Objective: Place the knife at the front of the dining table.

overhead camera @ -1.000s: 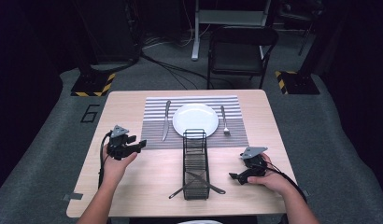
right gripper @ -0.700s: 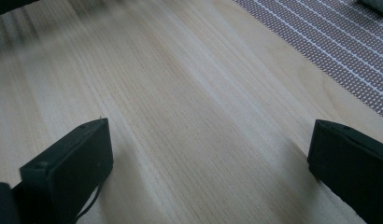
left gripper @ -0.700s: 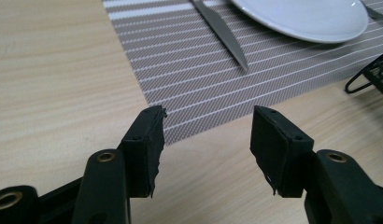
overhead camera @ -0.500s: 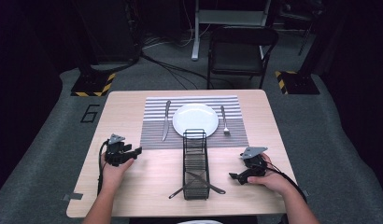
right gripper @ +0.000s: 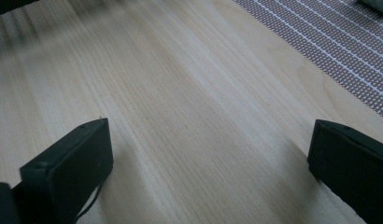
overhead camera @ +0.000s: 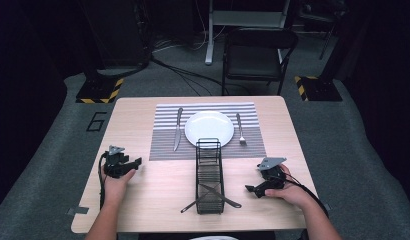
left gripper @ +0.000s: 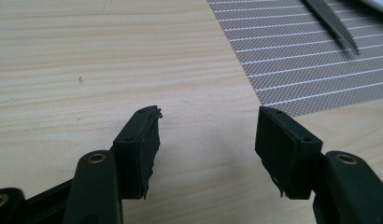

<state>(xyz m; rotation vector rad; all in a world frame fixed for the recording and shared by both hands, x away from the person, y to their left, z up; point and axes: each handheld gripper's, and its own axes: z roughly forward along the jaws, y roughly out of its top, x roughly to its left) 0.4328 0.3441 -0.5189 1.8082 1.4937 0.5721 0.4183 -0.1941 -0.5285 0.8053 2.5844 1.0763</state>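
A pale wooden table filled the middle of the high view, with a dark folding chair beyond its far edge at the upper centre. On the far half lay a grey striped placemat bearing a round white plate, a table knife just left of the plate and a fork just right of it. A black wire cutlery rack stood lower in the frame, its far end at the mat's near edge, with two more pieces of cutlery crossed at its near end. The left gripper sat low at the lower left of the frame, its jaws spread with only bare wood between them; they had just been opening. The right gripper rested at the lower right, beside the rack, jaws standing wide apart over bare wood, gripping nothing. In the left gripper view the tip of the knife showed at the upper right, well apart from the pads, with the mat's corner between. The place setting looked laid and both tools idle, so I judged the work at a pause or finished; any next move would call for a reach up and right across the mat to the knife, or inward to the crossed pieces at the rack.
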